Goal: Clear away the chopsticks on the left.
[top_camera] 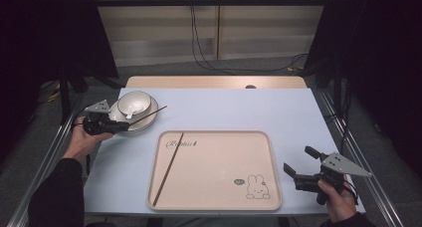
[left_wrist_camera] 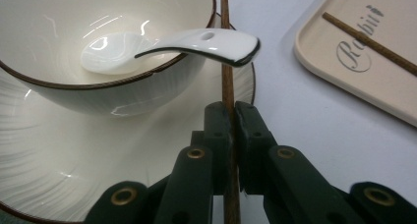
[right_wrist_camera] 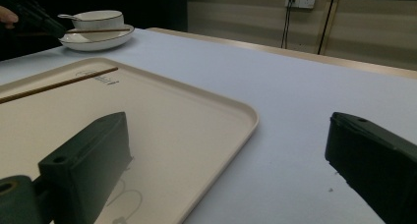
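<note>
The left claw (left_wrist_camera: 231, 121) is clamped on a chopstick (left_wrist_camera: 227, 86) lying across the plate (left_wrist_camera: 59, 160) near the surface's far left corner — lift level, clear of the spoon (left_wrist_camera: 196, 42). The right claw (top_camera: 303, 168) waits agape.

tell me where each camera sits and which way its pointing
High view: above the person's side, looking forward and down on the table; both forearms enter from below, left gripper by the plate, right gripper open beside the tray.
Left gripper view: rides the left gripper, looking along jaws shut on a chopstick lying over the plate, with the bowl and spoon close.
Right gripper view: rides the right gripper, looking across the tray toward the far bowl, jaws wide apart.
Shared: all three show the second chopstick on the tray.
</note>
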The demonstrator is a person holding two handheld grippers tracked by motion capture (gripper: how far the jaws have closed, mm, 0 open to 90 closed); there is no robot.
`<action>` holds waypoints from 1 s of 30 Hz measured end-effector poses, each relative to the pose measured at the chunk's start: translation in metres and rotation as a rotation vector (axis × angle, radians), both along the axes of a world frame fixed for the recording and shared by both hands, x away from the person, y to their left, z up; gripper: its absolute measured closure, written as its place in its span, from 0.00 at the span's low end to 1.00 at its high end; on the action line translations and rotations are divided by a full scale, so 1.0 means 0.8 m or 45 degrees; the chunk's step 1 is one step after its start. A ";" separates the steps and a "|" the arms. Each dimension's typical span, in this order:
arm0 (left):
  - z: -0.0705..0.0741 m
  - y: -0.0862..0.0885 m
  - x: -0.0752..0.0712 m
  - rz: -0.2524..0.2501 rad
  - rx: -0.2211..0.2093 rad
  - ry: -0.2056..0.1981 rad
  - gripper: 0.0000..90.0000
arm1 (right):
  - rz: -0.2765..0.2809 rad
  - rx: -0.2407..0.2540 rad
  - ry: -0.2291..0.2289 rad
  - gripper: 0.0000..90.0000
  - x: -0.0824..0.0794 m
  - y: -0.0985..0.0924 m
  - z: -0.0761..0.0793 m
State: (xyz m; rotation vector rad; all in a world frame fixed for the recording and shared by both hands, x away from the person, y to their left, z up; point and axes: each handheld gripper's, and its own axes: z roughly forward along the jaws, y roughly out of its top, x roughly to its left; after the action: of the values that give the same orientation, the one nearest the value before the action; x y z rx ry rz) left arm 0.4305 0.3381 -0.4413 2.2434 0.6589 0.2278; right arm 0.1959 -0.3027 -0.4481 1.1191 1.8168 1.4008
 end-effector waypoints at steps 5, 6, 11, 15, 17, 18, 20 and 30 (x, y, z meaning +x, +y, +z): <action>0.006 -0.002 -0.009 -0.004 -0.038 -0.003 0.94 | 0.002 0.000 -0.003 0.03 0.000 0.000 0.000; 0.007 -0.002 -0.011 -0.003 -0.052 -0.004 0.94 | 0.002 -0.001 -0.003 0.03 0.000 0.000 0.000; 0.015 -0.004 -0.023 0.006 -0.068 -0.004 0.94 | 0.004 0.001 -0.005 0.03 0.000 0.001 0.000; 0.022 -0.009 -0.031 -0.013 -0.097 0.017 0.94 | 0.005 0.001 -0.004 0.03 0.000 0.001 0.000; 0.025 -0.013 -0.036 -0.018 -0.105 0.017 0.94 | 0.002 0.000 -0.006 0.03 0.000 0.001 0.000; 0.027 -0.015 -0.039 -0.016 -0.098 0.018 0.94 | 0.003 0.000 -0.007 0.03 0.000 0.001 0.000; 0.029 -0.019 -0.044 -0.015 -0.120 0.017 0.94 | 0.004 0.000 -0.003 0.03 0.001 0.001 0.000; 0.038 -0.027 -0.067 0.011 -0.161 0.053 0.95 | 0.006 -0.001 -0.007 0.03 0.001 0.001 0.000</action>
State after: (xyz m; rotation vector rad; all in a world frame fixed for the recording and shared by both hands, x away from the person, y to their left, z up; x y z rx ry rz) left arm 0.3765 0.3168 -0.4112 2.1293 0.6865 0.1402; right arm 0.1966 -0.3016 -0.4479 1.1105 1.8170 1.4042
